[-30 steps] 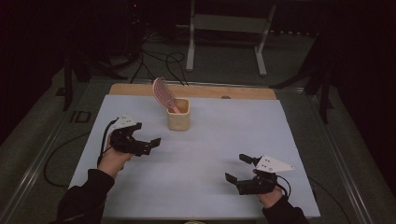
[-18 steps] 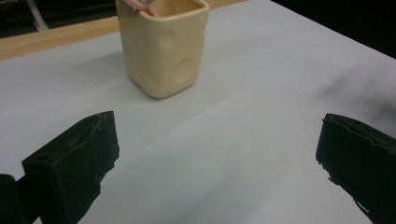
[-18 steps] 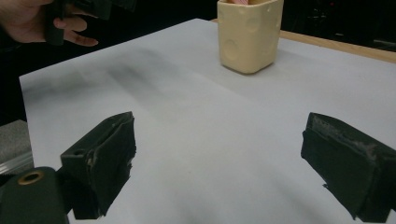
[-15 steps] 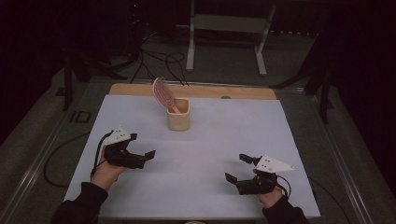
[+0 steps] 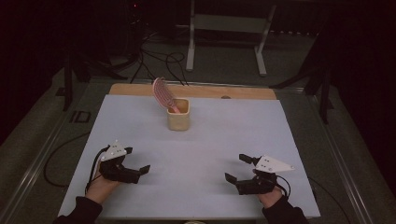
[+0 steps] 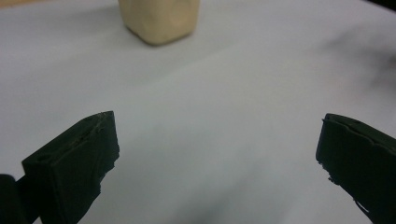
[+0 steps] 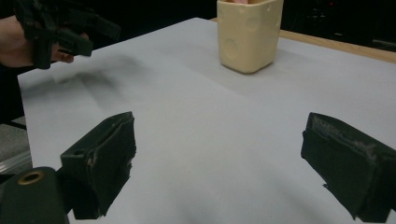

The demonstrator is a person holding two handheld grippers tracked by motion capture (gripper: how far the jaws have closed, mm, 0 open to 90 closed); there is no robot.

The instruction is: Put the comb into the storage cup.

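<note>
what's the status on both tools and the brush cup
Left tool open, empty, near table edge. Right tool open, empty. Pink brush stands in cup, untouched. Nothing in the way.

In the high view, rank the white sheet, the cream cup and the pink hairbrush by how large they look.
1. White sheet, by far the largest; it covers most of the table top.
2. Cream cup.
3. Pink hairbrush, what shows of it; its handle end sits inside the cup, so places 2 and 3 are close and unsure.

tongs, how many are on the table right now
2: the left tongs hover over the near left of the white sheet, the right tongs over its near right. Both open, holding nothing.
</note>
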